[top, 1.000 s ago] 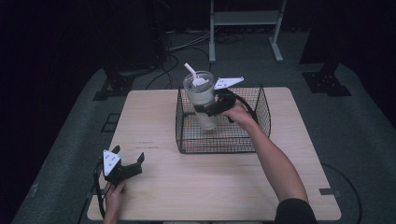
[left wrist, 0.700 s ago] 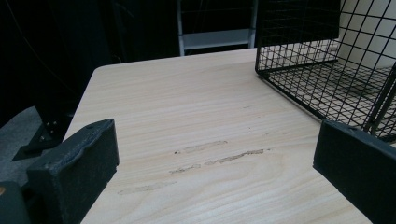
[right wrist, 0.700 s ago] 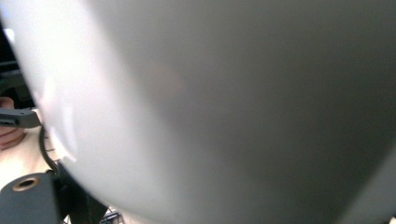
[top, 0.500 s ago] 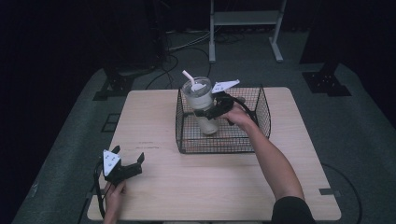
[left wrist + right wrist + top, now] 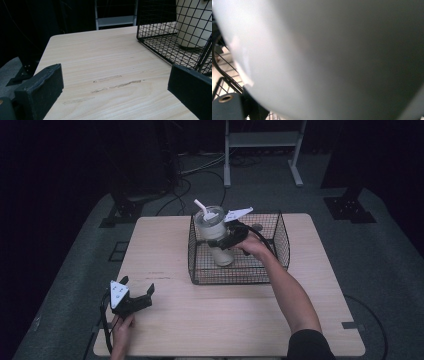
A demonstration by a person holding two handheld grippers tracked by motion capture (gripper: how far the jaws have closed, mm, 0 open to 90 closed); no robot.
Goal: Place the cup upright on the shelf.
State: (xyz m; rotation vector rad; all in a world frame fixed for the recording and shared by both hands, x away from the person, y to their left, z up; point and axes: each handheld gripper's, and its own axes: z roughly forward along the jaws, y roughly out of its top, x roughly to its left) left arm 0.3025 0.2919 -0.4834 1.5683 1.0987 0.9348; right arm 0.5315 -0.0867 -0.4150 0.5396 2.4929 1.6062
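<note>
Fingers of the right gripper [image 5: 226,241] clamp the white tumbler [image 5: 215,236] around its mid body, one jaw on each side. Tumbler stands inside the black wire basket [image 5: 280,237], in its left half, lid and white straw [image 5: 201,207] poking up above the rim. It tilts slightly; base looks down on the basket floor, though the high view is too coarse to be sure of contact. Right gripper view gives just the tumbler wall [image 5: 332,55] pressed up close, blurred, with a bit of basket wire [image 5: 222,82] at lower left; no jaw tips readable there. Left gripper view adds what the high view lacks: tumbler's lower body [image 5: 192,22] behind the mesh, seemingly seated on the basket bottom. Left gripper [image 5: 136,295] sits near the front left of the wooden table [image 5: 165,245], well apart from the basket, fingers [image 5: 40,87] spread wide, nothing between them. Faint scuff marks [image 5: 117,85] lie on the table ahead of it.
</note>
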